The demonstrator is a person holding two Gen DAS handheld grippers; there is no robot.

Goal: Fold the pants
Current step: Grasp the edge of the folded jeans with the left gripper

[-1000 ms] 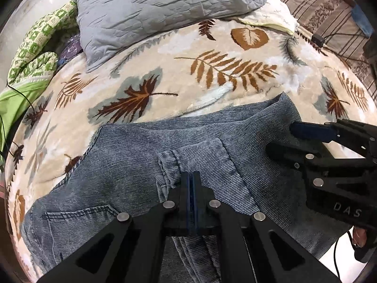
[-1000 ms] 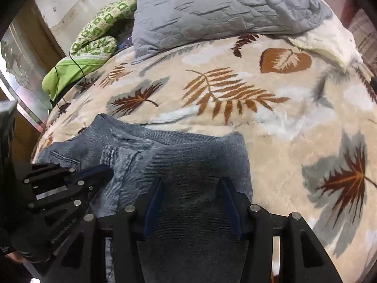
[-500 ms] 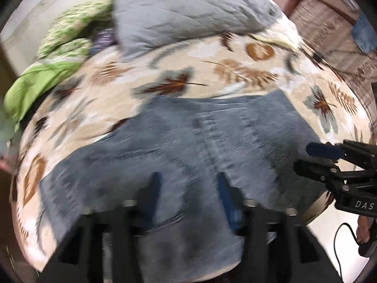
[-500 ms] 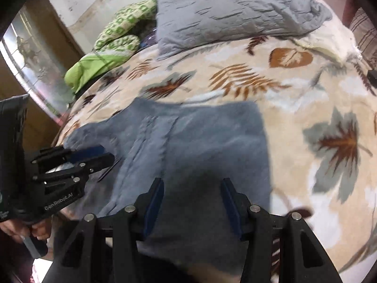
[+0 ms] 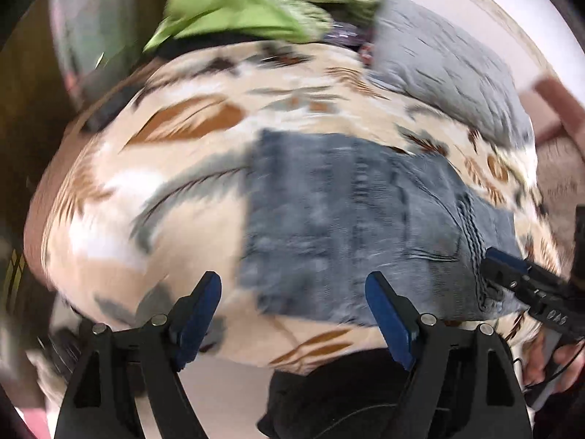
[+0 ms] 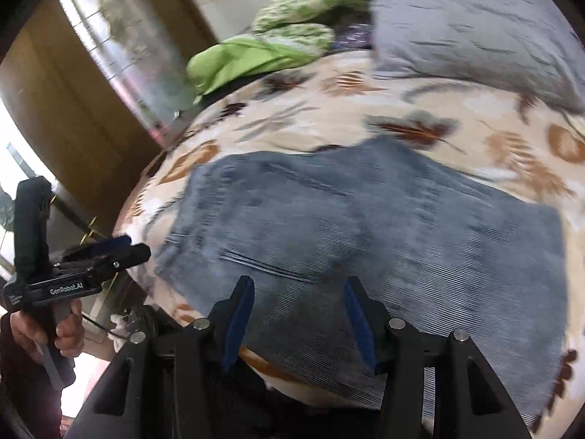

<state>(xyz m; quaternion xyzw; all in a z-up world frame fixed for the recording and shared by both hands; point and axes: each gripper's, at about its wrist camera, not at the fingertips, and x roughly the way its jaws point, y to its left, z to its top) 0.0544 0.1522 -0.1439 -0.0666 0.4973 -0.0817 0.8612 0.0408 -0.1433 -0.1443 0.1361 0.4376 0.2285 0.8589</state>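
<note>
Released, the pants [image 5: 351, 226] lie flat; left gripper [image 5: 292, 314] has just opened wide, empty; right gripper [image 6: 296, 314] gapes unchanged, empty.

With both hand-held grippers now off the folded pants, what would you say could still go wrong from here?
1. The pants lie near the bed's front edge, over the leaf-pattern blanket, so a careless tug might drag them off.
2. Their top layer looks uneven; another fold may lock in wrinkles.
3. The left hand-held gripper is open beside the pants' edge and might pinch the blanket too.
</note>
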